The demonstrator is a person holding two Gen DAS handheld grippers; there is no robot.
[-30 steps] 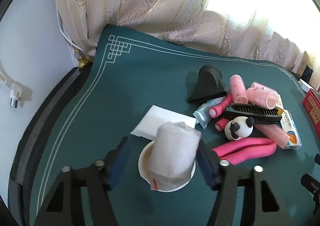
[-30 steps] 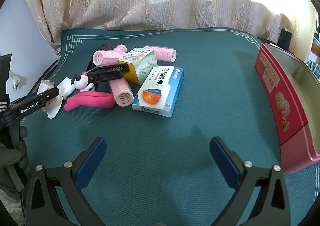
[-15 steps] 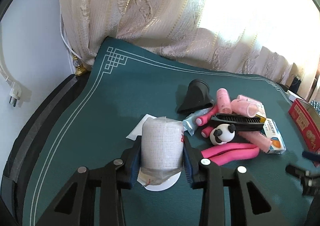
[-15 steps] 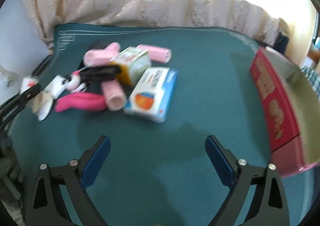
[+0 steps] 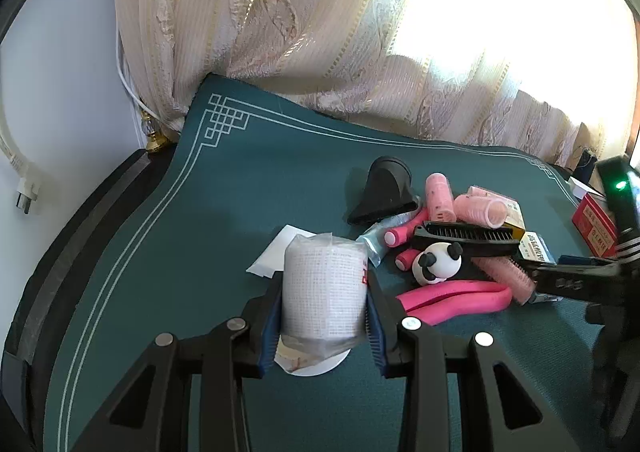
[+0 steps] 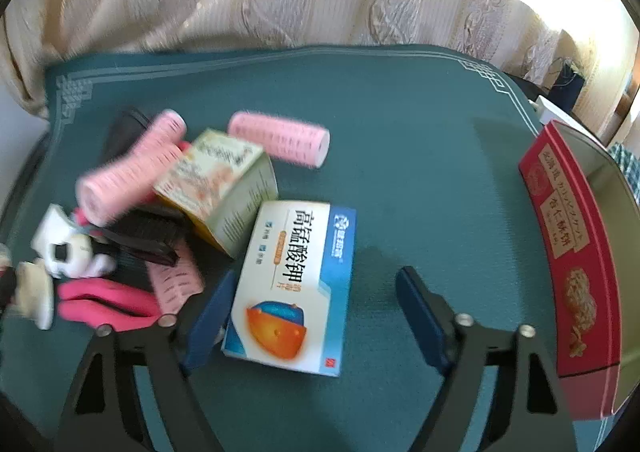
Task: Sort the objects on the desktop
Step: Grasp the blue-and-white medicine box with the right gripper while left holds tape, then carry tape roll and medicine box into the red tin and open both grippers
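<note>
My left gripper [image 5: 324,316] is shut on a white gauze roll in clear wrap [image 5: 323,288], held upright just above a white round lid [image 5: 316,366] on the green mat. My right gripper [image 6: 312,316] is open and low, its fingers on either side of a blue and white medicine box [image 6: 292,284]. A pile lies to the left of that box: pink hair rollers [image 6: 128,167], a yellow-green box [image 6: 220,179], a black comb [image 6: 148,236], a panda clip [image 6: 68,256] and pink foam rollers [image 6: 108,304].
A red open box [image 6: 568,252] stands at the right edge of the mat. A black dryer nozzle [image 5: 382,191] and a white flat packet [image 5: 276,252] lie behind the gauze. Curtains hang along the far edge. A wall with a plug [image 5: 24,199] is at left.
My left gripper shut on the gauze roll and lifted it slightly. My right gripper moved forward and down over the blue and white box, still open.
</note>
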